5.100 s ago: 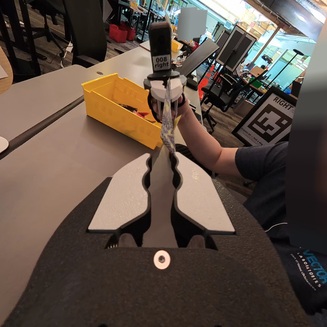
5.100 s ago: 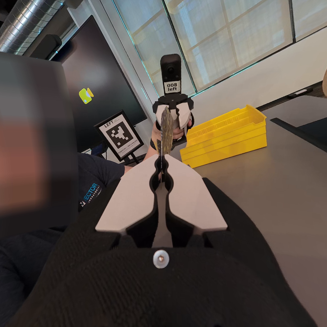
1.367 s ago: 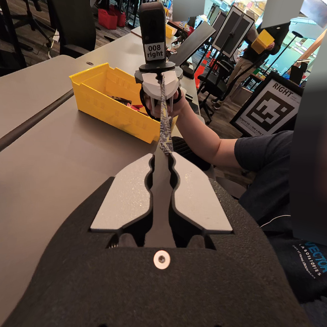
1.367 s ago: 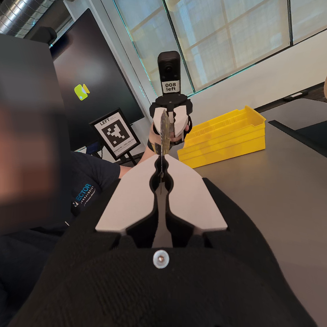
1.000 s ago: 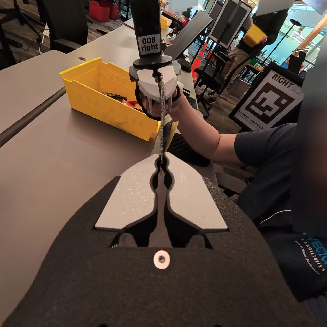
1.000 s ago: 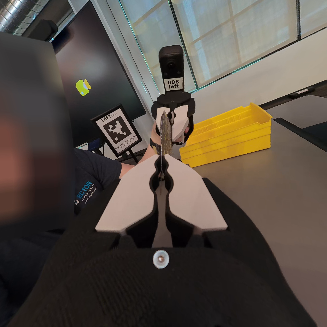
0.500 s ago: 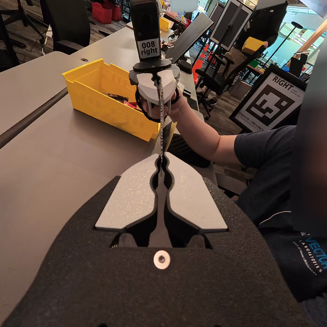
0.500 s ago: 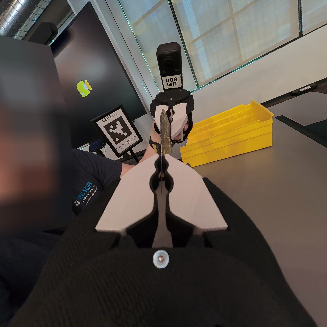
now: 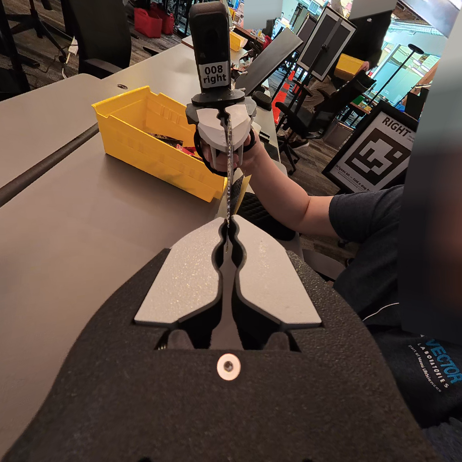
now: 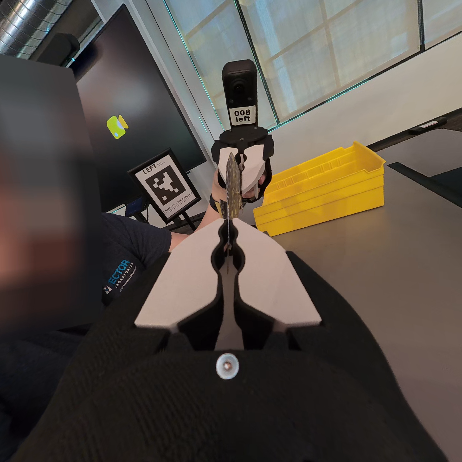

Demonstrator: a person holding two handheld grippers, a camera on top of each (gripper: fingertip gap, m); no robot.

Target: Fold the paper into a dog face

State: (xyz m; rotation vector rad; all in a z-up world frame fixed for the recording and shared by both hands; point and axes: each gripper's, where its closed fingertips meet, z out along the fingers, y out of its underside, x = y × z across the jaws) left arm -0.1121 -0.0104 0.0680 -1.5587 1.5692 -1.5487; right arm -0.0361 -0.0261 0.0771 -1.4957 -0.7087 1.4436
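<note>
A folded patterned paper (image 9: pixel 230 175), dark blue with yellow, hangs edge-on in the air between my two grippers. My left gripper (image 9: pixel 228 222) is shut on its near corner. My right gripper (image 9: pixel 226 140) faces it from farther off and is shut on the opposite end. In the right wrist view, my right gripper (image 10: pixel 228 222) pinches the paper (image 10: pixel 233 185), and my left gripper (image 10: pixel 237 160) holds the far end. The paper is above the grey table's (image 9: pixel 75 225) front edge.
A yellow bin (image 9: pixel 140 140) with some coloured papers inside stands on the table behind the paper; it also shows in the right wrist view (image 10: pixel 325 190). The person's forearm (image 9: pixel 287 200) reaches in from the right. Framed marker signs (image 9: pixel 375 155) (image 10: pixel 167 185) stand beside the table. Across from one pair of fingers to the other is roughly 9 cm.
Five seconds ago my left gripper stood open around the paper's corner; now it is shut on it. Over the last second both grippers hold the paper and have shifted only slightly.
</note>
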